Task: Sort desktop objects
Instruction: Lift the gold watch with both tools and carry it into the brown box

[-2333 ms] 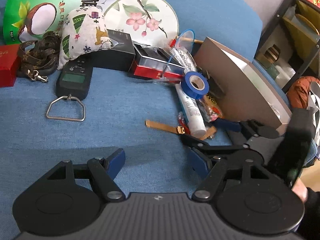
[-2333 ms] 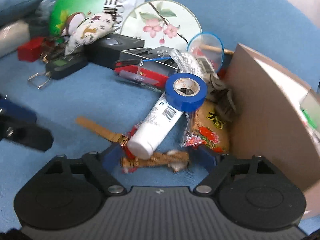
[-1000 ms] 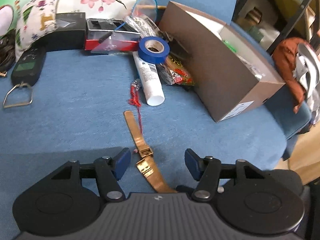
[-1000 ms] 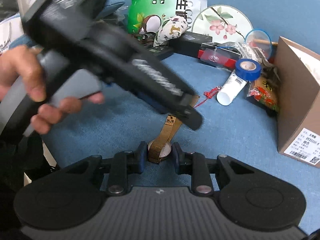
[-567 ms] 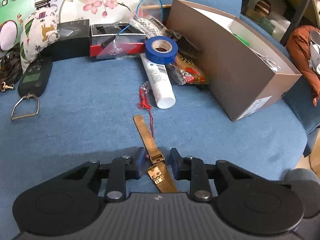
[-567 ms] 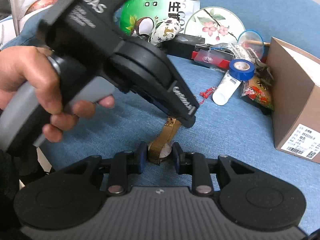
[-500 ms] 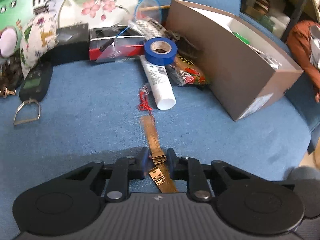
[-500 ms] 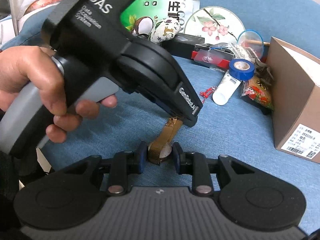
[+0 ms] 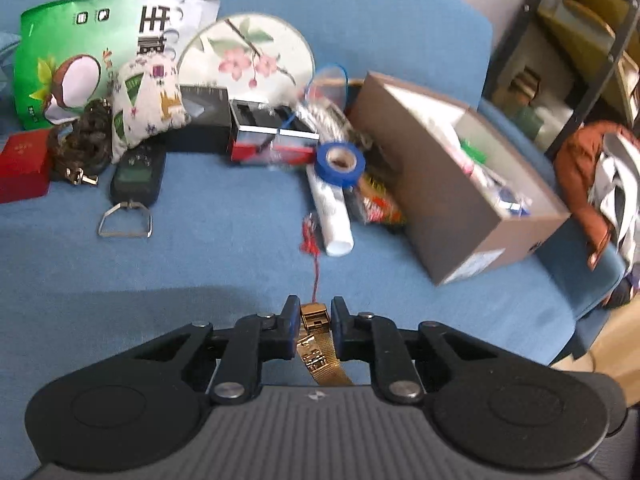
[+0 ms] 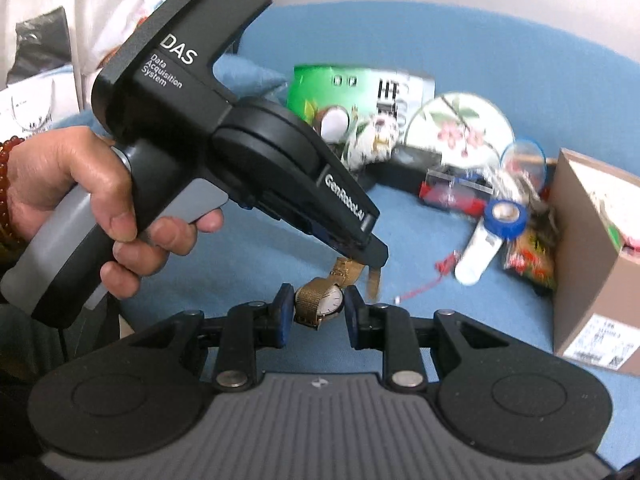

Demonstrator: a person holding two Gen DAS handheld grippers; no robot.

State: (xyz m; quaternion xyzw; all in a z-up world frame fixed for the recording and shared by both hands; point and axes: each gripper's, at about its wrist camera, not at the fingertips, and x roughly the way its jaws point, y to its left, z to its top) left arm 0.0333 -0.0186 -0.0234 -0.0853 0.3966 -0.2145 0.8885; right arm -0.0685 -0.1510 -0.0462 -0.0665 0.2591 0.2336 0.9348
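Both my grippers hold one gold watch, lifted clear of the blue table.

My right gripper (image 10: 314, 310) is clamped on the watch (image 10: 320, 304) at its round face; my left gripper (image 9: 315, 322) is pinched shut on the mesh strap by the clasp, its tip just above and beyond the right one. The strap runs from one grip to the other. The open cardboard box (image 9: 460, 184) lies ahead and to the right, nearer my right hand, I judge.

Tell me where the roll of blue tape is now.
In the left wrist view the roll of blue tape sits right of centre, on the top end of the white tube, left of the brown cardboard box.
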